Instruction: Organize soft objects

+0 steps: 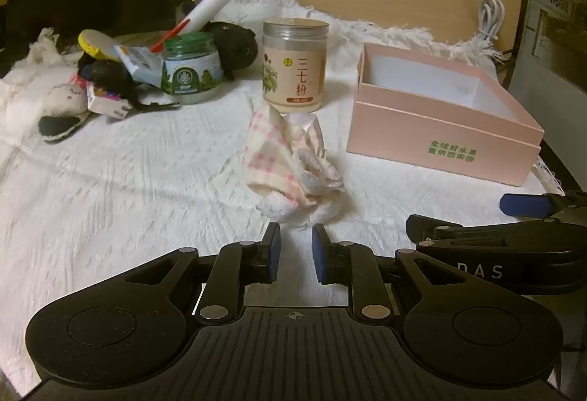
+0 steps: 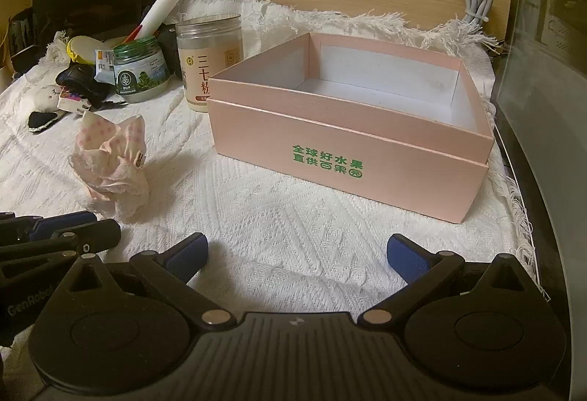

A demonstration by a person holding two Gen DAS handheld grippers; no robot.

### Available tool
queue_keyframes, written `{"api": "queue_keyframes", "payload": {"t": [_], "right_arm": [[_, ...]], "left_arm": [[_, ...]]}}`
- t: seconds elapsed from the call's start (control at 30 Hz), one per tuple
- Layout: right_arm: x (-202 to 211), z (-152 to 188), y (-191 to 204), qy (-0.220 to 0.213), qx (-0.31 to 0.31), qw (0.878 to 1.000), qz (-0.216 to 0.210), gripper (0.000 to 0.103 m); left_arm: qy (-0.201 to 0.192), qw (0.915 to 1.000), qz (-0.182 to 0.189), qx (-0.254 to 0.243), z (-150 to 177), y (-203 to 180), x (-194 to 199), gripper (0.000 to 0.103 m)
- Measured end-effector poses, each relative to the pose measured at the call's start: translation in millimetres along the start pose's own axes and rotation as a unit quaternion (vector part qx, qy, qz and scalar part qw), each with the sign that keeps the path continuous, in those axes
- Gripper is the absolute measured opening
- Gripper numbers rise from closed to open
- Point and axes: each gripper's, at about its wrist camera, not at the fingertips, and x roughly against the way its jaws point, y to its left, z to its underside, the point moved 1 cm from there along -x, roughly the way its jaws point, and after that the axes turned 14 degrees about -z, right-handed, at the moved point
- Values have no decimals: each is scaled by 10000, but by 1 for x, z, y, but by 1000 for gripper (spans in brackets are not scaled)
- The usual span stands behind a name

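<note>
A crumpled pink-checked cloth lies on the white knitted mat, just ahead of my left gripper. Its jaws stand a narrow gap apart, with the cloth's near edge at the fingertips; nothing is gripped. The cloth also shows in the right wrist view. An open pink box with green lettering stands empty to the right; it also shows in the left wrist view. My right gripper is wide open and empty, in front of the box. A white plush toy and black plush toys lie at the far left.
A tall beige jar stands behind the cloth, a green-lidded jar to its left. A red-tipped white stick, small packets and a yellow lid sit in the left pile. A white cable hangs at the back right.
</note>
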Motion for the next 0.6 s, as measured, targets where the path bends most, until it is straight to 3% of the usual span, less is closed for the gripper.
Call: {"api": "queue_keyframes", "payload": {"t": [0.6], "right_arm": [[0,0,0,3,3,10000,2,103]], "left_arm": [[-4,10000,3,12,0,0,0,21]]}}
